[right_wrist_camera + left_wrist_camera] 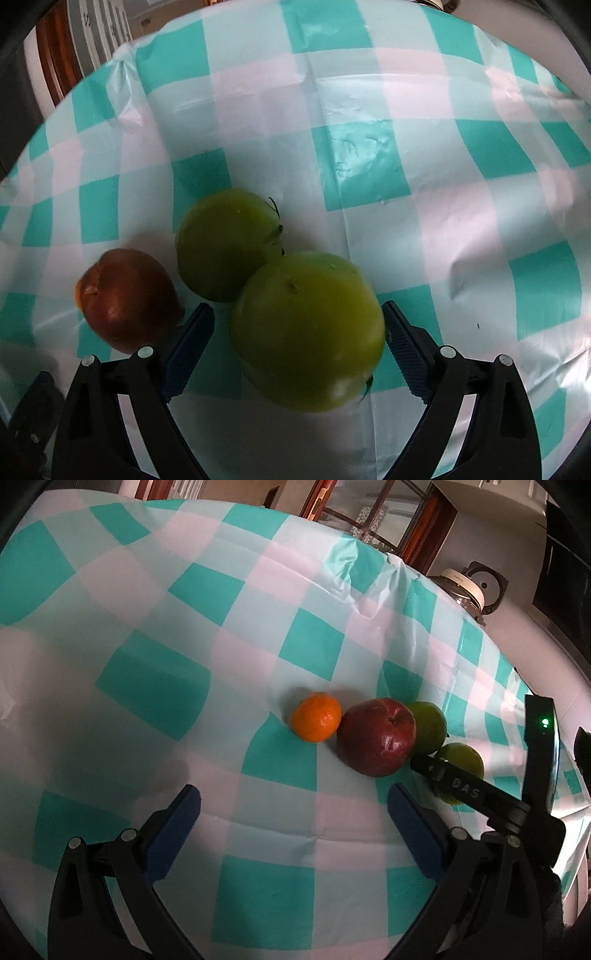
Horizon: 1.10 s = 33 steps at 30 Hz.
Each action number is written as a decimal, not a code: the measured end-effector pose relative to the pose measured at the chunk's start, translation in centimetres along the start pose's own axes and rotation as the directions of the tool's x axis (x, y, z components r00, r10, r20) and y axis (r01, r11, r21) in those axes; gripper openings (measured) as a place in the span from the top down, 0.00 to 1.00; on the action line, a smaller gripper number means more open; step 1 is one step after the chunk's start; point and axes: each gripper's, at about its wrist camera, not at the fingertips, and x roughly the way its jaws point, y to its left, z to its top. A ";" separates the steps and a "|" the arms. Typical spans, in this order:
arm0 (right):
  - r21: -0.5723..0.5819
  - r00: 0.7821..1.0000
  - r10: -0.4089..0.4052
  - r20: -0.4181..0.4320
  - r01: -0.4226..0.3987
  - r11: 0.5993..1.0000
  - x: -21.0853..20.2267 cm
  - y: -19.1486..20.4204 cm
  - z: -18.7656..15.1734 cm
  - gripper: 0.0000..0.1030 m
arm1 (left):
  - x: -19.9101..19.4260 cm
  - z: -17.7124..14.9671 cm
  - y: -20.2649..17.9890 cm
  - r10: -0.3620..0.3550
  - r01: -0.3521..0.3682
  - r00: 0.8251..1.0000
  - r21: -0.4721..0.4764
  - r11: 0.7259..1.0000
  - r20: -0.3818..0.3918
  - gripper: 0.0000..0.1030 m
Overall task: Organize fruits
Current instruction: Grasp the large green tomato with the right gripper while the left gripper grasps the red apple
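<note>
On the teal-and-white checked tablecloth [147,627] lie an orange mandarin [316,717], a dark red apple [376,737] and two green fruits [430,725] [463,762] in a row. My left gripper [295,812] is open and empty, a little in front of the mandarin and apple. My right gripper [298,321] is open with its jaws either side of the near green fruit [306,338]; the right pad touches or nearly touches it, the left pad stands apart. The second green fruit [227,243] and the red apple [129,299] lie to its left. The right gripper's arm [461,786] partly hides the near green fruit.
The table's far edge runs along the top right of the left wrist view, with a wooden window frame [388,513] and a white appliance [469,587] beyond. The cloth is wrinkled near the far edge [354,576]. Bare cloth extends left of the mandarin and right of the green fruits [461,221].
</note>
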 end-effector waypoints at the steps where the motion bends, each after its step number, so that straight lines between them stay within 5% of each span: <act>1: -0.013 1.000 -0.016 0.001 0.016 1.000 -0.1 0.2 0.0 0.29 | 0.0 -0.1 0.0 -0.003 0.003 1.000 -0.002 1.000 0.000 0.02; 3: -0.015 0.999 -0.037 0.021 0.037 0.999 -0.6 0.2 -0.2 0.40 | -0.1 -0.2 0.1 -0.008 0.008 1.000 -0.001 1.000 -0.001 0.02; 10: 0.150 0.992 0.082 0.101 -0.096 0.984 -3.9 -3.8 -3.6 0.40 | -0.1 -0.4 -0.6 -0.040 0.041 0.999 0.040 0.998 -0.018 0.02; 21: 0.373 0.969 0.148 0.200 -0.215 0.903 -5.5 -8.7 -5.6 0.40 | 0.8 -1.4 -5.2 -0.120 0.136 0.989 0.227 0.964 -0.083 0.02; 28: 0.382 0.967 0.156 0.202 -0.225 0.896 -5.7 -8.5 -5.5 0.40 | 5.2 0.9 -7.4 -0.064 0.095 0.989 0.247 0.964 -0.132 0.18; 33: 0.390 0.967 0.157 0.201 -0.226 0.893 -5.8 -8.8 -5.7 0.40 | 7.4 2.4 -7.7 -0.013 0.046 0.991 0.244 0.969 -0.135 0.18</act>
